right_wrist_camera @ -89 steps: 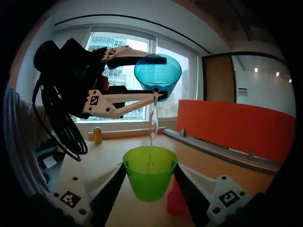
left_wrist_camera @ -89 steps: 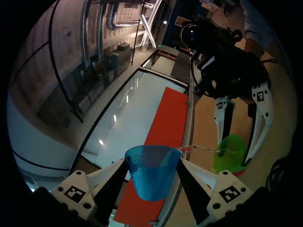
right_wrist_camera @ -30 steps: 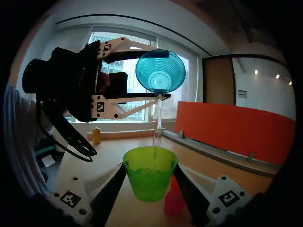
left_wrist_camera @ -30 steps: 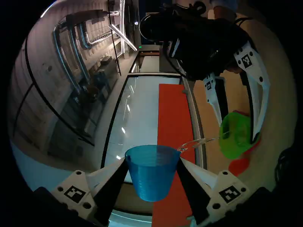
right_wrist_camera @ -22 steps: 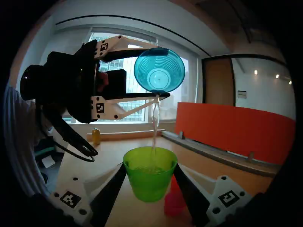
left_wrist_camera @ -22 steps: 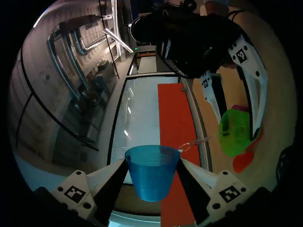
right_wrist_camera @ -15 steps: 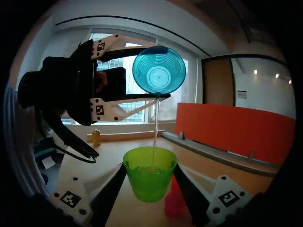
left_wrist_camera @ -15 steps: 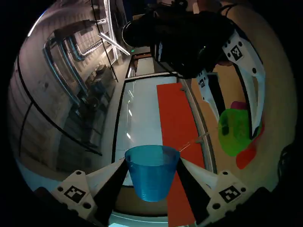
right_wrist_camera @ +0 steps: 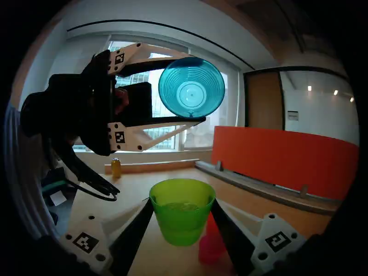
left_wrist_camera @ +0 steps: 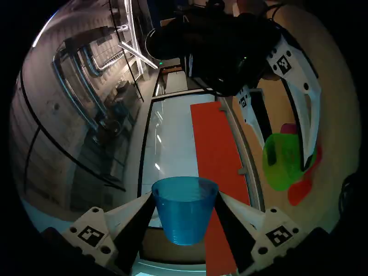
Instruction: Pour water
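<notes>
- The right gripper (right_wrist_camera: 182,220) is clamped on the green cup (right_wrist_camera: 182,216), one finger pressing each side, and holds it upright just above the table (right_wrist_camera: 133,186).
- Water (right_wrist_camera: 180,207) sits part-way up inside the green cup; a small red thing (right_wrist_camera: 210,244) stands just behind and below it.
- Straight above the green cup, the left gripper (left_wrist_camera: 185,206) is closed on the blue cup (right_wrist_camera: 192,87), which is tipped so far over that its inside bottom faces the right gripper view.
- Doing this step well, I judge, means keeping the green cup level and still, waiting under the blue cup's lip for last drips, then turning the blue cup back upright slowly.
- Far behind the green cup stand a yellow can (right_wrist_camera: 116,166) on the window ledge and, to its right, an orange panel (right_wrist_camera: 285,156).
- Half a second ago a thin stream ran from the blue cup's lip into the green cup; now no stream shows.
- The blue cup is tipped further than it was three seconds ago, and the green cup holds more water.
</notes>
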The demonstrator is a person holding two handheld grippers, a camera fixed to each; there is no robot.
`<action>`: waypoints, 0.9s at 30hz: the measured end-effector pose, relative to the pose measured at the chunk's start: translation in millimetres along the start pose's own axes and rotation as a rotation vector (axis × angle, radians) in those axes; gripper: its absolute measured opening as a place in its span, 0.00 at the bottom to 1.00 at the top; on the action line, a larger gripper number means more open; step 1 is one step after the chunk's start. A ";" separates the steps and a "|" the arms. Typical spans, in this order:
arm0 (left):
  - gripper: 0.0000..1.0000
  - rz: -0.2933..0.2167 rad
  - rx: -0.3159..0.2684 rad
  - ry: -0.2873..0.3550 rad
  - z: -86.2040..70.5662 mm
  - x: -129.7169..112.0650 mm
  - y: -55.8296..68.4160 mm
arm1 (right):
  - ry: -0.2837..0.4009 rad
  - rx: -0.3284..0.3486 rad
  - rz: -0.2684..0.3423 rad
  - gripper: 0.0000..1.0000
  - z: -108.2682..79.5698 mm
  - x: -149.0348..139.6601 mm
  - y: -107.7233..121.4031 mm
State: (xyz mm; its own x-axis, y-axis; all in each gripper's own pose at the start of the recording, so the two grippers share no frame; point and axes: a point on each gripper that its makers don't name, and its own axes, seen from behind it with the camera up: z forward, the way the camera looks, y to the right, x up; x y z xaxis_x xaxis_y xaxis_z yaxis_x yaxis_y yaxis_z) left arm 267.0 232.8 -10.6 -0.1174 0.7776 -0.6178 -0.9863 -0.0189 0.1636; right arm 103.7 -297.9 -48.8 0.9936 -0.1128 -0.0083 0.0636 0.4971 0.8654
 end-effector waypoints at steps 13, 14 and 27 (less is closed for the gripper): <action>0.86 -0.368 -0.016 -0.022 4.9 -16.5 -1.5 | 0.004 -0.005 -0.002 0.89 -1.5 2.0 1.9; 0.86 -0.409 -0.017 -0.023 5.1 -17.4 -1.8 | 0.005 -0.005 -0.002 0.89 -1.8 2.4 2.3; 0.86 -0.959 -0.055 -0.034 7.9 -30.5 1.2 | 0.010 -0.010 -0.003 0.89 -2.2 4.1 3.5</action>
State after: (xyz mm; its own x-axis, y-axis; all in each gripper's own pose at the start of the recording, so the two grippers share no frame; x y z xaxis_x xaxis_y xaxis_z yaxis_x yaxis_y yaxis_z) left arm 270.4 214.1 14.6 0.7447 0.4952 -0.4474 -0.6652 0.6055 -0.4369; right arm 108.2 -294.7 -46.9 0.9942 -0.1062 -0.0162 0.0680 0.5053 0.8603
